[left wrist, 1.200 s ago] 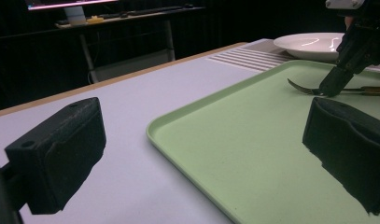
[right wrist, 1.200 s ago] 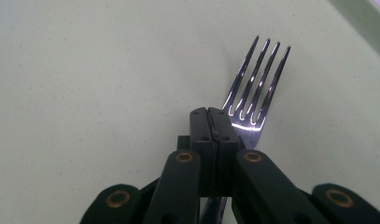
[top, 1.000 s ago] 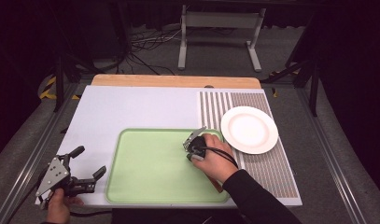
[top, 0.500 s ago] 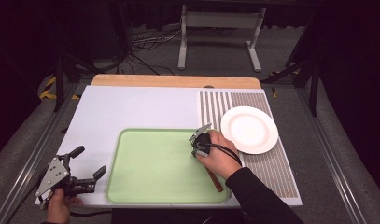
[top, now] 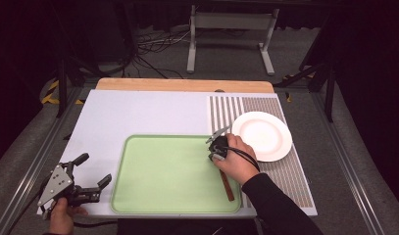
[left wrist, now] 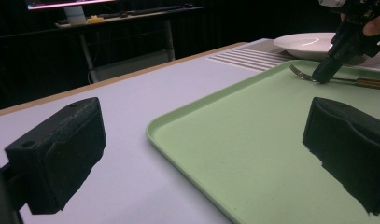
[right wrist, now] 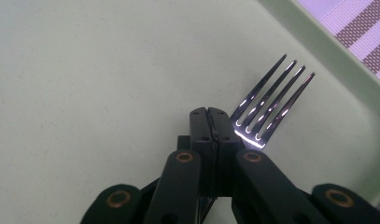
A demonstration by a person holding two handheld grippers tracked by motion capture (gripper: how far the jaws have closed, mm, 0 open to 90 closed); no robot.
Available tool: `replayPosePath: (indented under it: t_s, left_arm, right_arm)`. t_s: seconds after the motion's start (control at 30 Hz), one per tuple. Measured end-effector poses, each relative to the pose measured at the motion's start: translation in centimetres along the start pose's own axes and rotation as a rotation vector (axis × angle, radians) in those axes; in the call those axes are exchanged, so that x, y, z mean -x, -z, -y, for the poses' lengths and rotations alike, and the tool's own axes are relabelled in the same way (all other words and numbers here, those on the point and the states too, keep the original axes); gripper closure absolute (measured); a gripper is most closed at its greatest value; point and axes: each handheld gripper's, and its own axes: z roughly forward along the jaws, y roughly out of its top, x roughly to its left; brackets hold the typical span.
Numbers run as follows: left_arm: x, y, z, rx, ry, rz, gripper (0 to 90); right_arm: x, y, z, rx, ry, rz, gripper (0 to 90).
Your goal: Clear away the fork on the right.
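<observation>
Right now the metal fork with a brown wooden handle point(top: 225, 176) lies on the pale green rectangular plastic tray point(top: 158, 176), near that tray's right edge, tines towards the far side. The right gripper point(top: 217, 145) has its jaws pressed together with no gap between them; in the right gripper view the closed tips sit over the neck of the fork, just behind the four shiny tines point(right wrist: 267, 109), which fan out ahead and to the right of the jaws. Whether the fork is actually pinched or merely touched by the clenched tips cannot be told. The handle runs back under the right hand point(top: 236, 164) towards the person.

Beyond the right gripper, just to its right, a round white ceramic plate point(top: 263, 134) rests on a brown-and-white striped placemat point(top: 285, 171) and carries nothing.

The left gripper point(top: 89, 178) is well apart to the left, beside the tray's near left corner over the white bench point(top: 138, 112), jaws spread wide with nothing between them.
</observation>
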Motion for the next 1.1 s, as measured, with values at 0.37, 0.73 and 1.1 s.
replayPosePath:
  t_s: [0.37,0.73,1.1]
  left_arm:
    - [0.0,0.0,0.0,0.001,0.001,0.0,0.1]
    - [0.0,0.0,0.0,0.0,0.001,0.0,0.1]
    - [0.0,0.0,0.0,0.0,0.001,-0.001,0.0]
  right_arm:
    - [1.4,0.3,0.6,0.003,-0.034,0.025,90.0]
    - [2.1,0.5,1.0,0.003,-0.056,0.04,90.0]
    - [2.6,0.6,1.3,0.001,-0.073,0.056,90.0]
